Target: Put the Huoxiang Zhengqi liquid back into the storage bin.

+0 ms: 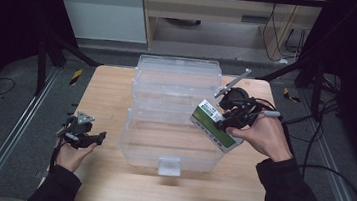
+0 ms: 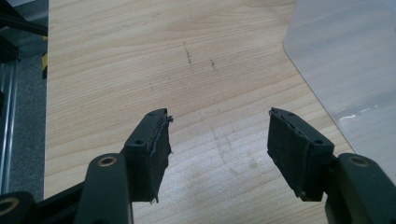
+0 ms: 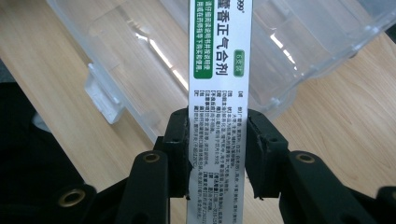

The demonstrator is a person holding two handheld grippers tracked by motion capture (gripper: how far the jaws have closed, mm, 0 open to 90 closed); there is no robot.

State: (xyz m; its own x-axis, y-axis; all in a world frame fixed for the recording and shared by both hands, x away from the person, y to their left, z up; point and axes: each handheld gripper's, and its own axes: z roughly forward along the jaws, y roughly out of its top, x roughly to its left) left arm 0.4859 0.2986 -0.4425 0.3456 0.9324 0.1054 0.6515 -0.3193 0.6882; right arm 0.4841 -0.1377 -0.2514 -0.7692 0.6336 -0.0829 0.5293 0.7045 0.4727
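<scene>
Near edge of bench (image 1: 122, 190) bare, with open room at 6 o'clock in front of clear box (image 1: 171, 152). At 9 o'clock, left gripper (image 2: 217, 140) low over bare wood, fingers spread wide, holding nothing, clear of box wall. At 3 o'clock, right gripper (image 3: 217, 140) with fingers clamped on the sides of a white-and-green carton (image 3: 219, 70), held tilted over the box's right rim. Carton's near end cut off behind fingers; small print hard to read. Box open, contents hard to make out through the plastic.
</scene>
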